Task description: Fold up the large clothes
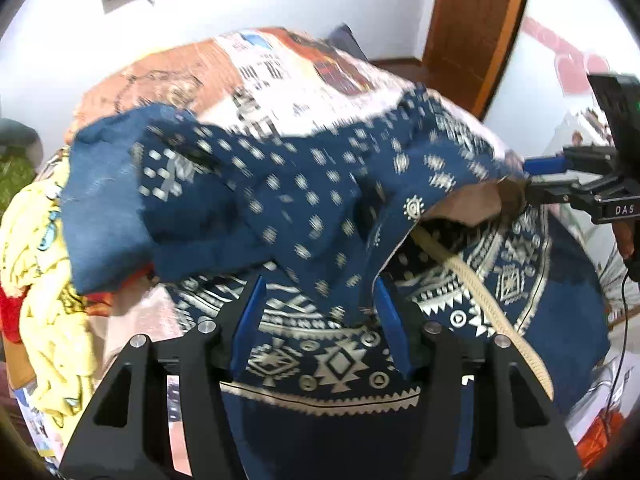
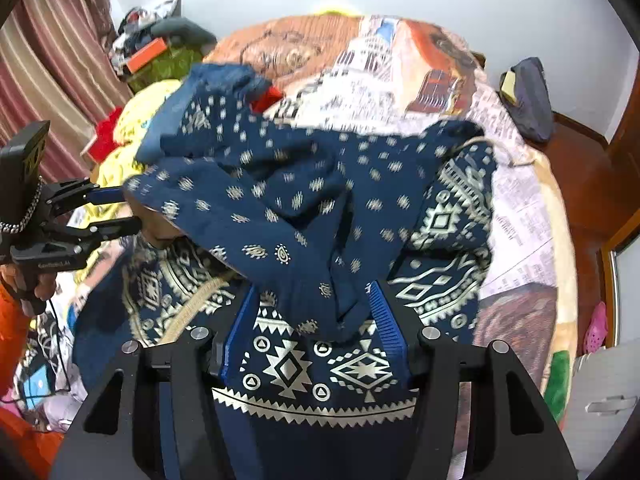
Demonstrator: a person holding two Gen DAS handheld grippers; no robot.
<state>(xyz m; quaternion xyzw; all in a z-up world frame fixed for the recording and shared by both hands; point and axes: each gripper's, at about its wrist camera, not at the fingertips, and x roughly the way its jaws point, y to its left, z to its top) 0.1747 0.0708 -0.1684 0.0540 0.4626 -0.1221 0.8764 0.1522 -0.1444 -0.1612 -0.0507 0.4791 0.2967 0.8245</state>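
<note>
The left tongs (image 1: 320,300) and right tongs (image 2: 316,312) both stand spread wide, released, gripping nothing, though folds of the blue patterned garment (image 1: 280,200) hang between their blue fingers. The garment lies heaped on the bed (image 2: 520,208) just ahead of and beneath both tongs, with yellow clothes (image 1: 44,280) to their left.
</note>
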